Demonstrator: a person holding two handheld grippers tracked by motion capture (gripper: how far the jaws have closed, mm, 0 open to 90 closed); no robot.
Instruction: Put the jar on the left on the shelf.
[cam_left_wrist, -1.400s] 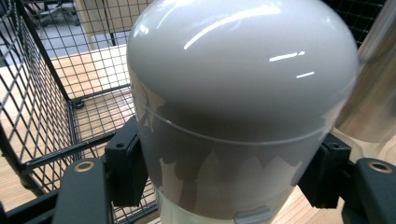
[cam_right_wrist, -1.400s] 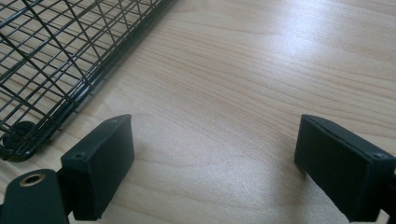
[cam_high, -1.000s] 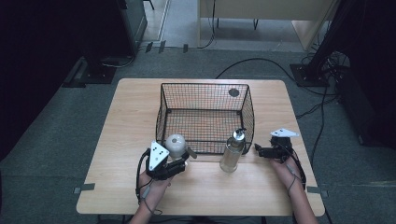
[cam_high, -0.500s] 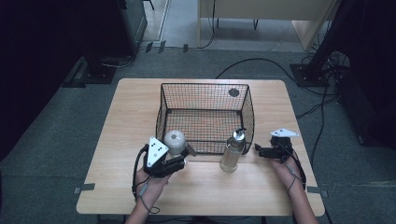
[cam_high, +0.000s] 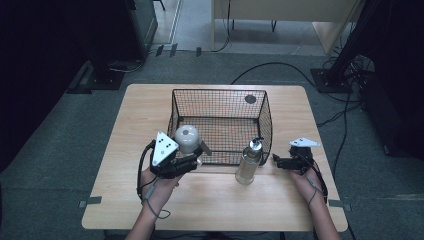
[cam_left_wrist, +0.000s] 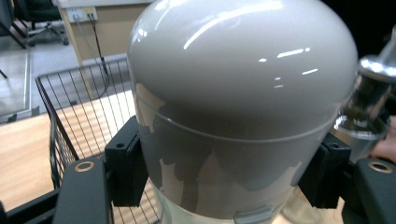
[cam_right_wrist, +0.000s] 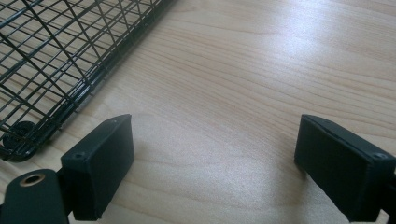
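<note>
Transfer step in hand, judged from the grip: a grey domed container (cam_high: 187, 139) is being carried to the wire basket (cam_high: 265, 112).

1. Left gripper (cam_high: 197, 155). In the high view it sits at about 7 o'clock of the basket, at the near-left corner. The jaws are clamped on the container; in the left gripper view the container (cam_left_wrist: 243, 107) sits between the two black pads (cam_left_wrist: 126, 168), which press its lower sides. The container is upright, dome up. It appears raised to about rim height, just outside the near wall of the basket; whether it touches the wire cannot be told.

2. Right gripper (cam_high: 276, 161). It sits at about 4 o'clock of the basket, low over the table (cam_high: 140, 110). Its jaws stand wide apart and hold nothing; in the right gripper view only bare wood lies between the pads (cam_right_wrist: 100, 163), with the basket's base wire (cam_right_wrist: 70, 60) at 10 o'clock.

3. Glass bottle (cam_high: 248, 162). It stands upright on the table between the two grippers, close against the basket's near wall, metal cap up. The right gripper is near it, not touching.

4. Basket. A small dark disc (cam_high: 250, 99) lies near its far-right corner, at 1 o'clock; whether inside or behind the wire cannot be told.

Next move, as a judgement: raise the container clear of the near rim, advance toward 12 o'clock over the basket floor, lower, then release. Keep clearance from the bottle at 3 o'clock of the container.
</note>
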